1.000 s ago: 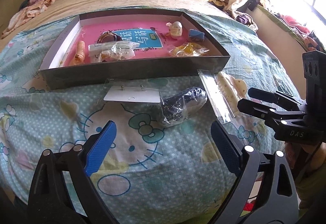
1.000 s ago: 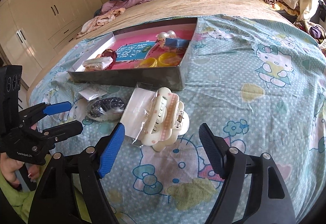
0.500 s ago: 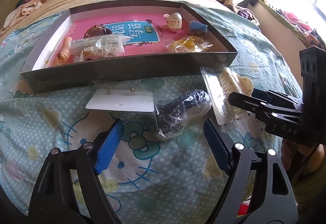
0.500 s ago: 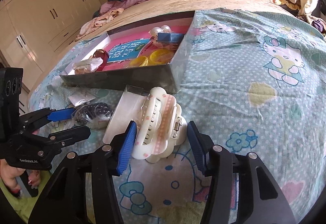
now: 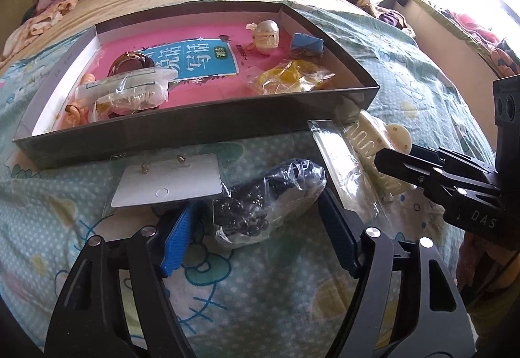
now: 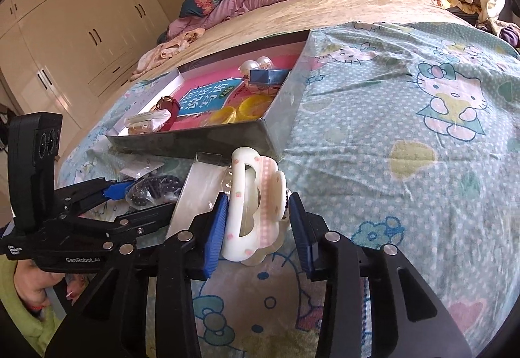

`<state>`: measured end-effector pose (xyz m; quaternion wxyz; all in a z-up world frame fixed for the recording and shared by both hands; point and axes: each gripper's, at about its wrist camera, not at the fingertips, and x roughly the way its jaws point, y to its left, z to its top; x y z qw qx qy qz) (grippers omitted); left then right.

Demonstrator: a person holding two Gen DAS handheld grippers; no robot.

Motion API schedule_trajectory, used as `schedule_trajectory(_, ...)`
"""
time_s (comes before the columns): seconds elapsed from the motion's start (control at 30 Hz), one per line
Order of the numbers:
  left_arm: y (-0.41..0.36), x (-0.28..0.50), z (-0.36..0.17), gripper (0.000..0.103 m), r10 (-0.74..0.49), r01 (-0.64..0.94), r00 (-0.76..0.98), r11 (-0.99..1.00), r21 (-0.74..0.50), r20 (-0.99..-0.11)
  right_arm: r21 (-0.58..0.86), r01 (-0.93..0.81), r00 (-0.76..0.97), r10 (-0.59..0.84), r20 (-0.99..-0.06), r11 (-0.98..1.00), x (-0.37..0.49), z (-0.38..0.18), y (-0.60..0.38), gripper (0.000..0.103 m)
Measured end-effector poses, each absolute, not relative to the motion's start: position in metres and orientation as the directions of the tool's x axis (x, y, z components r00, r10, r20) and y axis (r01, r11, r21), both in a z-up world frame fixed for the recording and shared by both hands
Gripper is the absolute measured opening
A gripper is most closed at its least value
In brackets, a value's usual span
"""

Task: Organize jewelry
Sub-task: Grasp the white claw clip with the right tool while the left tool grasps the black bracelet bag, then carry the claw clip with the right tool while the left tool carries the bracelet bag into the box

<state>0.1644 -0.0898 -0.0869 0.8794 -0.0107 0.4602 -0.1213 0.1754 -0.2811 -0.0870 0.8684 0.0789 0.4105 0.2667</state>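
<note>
Grippers work in parallel by the box's (image 5: 201, 127) near wall: right gripper (image 6: 256, 224) clenched on the cream hair claw (image 6: 256, 211), left gripper (image 5: 256, 228) closing around the bagged dark beads (image 5: 260, 198) (not yet pinched), presumably for boxing.

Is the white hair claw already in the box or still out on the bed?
Out: the hair claw lies on the bedsheet beside the box.

Black plastic two-finger right gripper (image 6: 256, 224) with ribbed blue pads, silver screws; green sleeve (image 6: 19, 309) at 8 o'clock.
</note>
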Motion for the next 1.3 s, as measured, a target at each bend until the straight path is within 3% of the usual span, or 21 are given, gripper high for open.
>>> schedule_trajectory(0.17,-0.088,0.158,-0.084,0.054,-0.247,0.219,0.545,0.964,-0.149,-0.801,0.354,-0.390,0.534,0.522,-0.665,0.850,0.170,-0.081,-0.288,0.037)
schedule_trajectory(0.5,-0.074,0.125,-0.066,0.053,-0.289,0.241,0.555,0.953,-0.181,-0.780,0.339,-0.422,0.569,0.537,-0.623,0.841,0.159,-0.049,-0.289,0.037)
schedule_trajectory(1.3,0.028,0.124,-0.020,0.053,-0.145,0.008,0.696,0.981,-0.194,-0.703,0.303,-0.545,0.549,0.606,-0.576,0.782,0.178,-0.015,-0.228,0.037)
